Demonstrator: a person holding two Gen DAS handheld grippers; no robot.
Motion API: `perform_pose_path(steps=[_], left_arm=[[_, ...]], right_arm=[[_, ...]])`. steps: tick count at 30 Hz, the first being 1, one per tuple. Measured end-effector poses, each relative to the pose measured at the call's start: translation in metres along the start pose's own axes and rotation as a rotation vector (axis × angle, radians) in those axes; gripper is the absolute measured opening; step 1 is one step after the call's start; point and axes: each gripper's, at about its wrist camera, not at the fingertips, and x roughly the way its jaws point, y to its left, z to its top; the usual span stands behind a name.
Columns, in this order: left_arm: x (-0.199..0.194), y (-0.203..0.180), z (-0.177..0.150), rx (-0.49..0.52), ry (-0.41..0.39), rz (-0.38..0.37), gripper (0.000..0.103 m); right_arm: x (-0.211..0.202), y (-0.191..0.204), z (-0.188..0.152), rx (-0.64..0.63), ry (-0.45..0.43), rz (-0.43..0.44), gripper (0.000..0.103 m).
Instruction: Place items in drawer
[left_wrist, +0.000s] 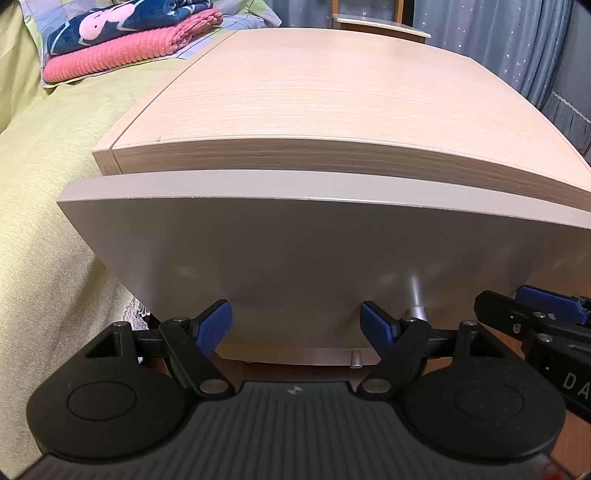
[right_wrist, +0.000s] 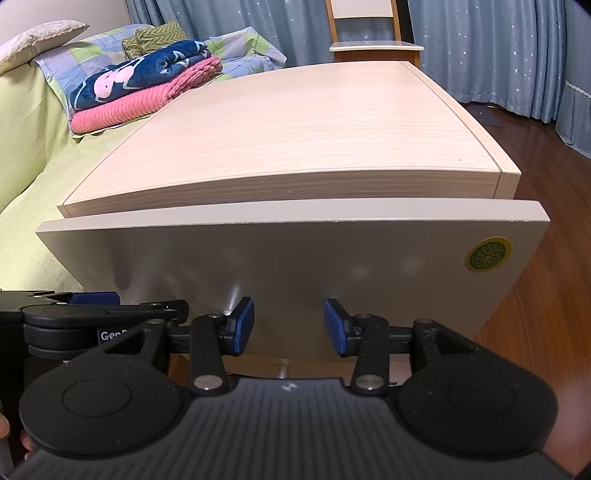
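On my far left lies the bed (left_wrist: 55, 166) with its yellow-green cover, and on it a folded pink blanket (left_wrist: 122, 51) with a dark blue one (left_wrist: 122, 18) on top. Next to the bed stands the nightstand; its light wooden tabletop (left_wrist: 314, 92) carries nothing. Under it the grey drawer front (left_wrist: 295, 258) stands out a little from the body, so the drawer is slightly pulled out.

My left tongs (left_wrist: 295, 326) are spread wide and hold nothing, close before the lower part of the drawer front. The metal handle (left_wrist: 416, 295) is just beside their right finger. My right tongs (right_wrist: 289, 326) are also spread and empty, near the same front. A round green and yellow sticker (right_wrist: 487, 254) sits on its right corner. To the right is the dark wooden floor (right_wrist: 546, 295).
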Motion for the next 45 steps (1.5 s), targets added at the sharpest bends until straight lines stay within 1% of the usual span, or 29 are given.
perform_pose_path(steps=[18, 45], left_arm=[[0.0066, 0.0019, 0.0076, -0.012, -0.003, 0.0, 0.078], [0.0048, 0.0034, 0.0077, -0.014, -0.002, -0.002, 0.078]], right_arm=[[-0.001, -0.0056, 0.0039, 0.001, -0.005, -0.008, 0.039], [0.0028, 0.0017, 0.0076, 0.003, -0.007, -0.014, 0.038]])
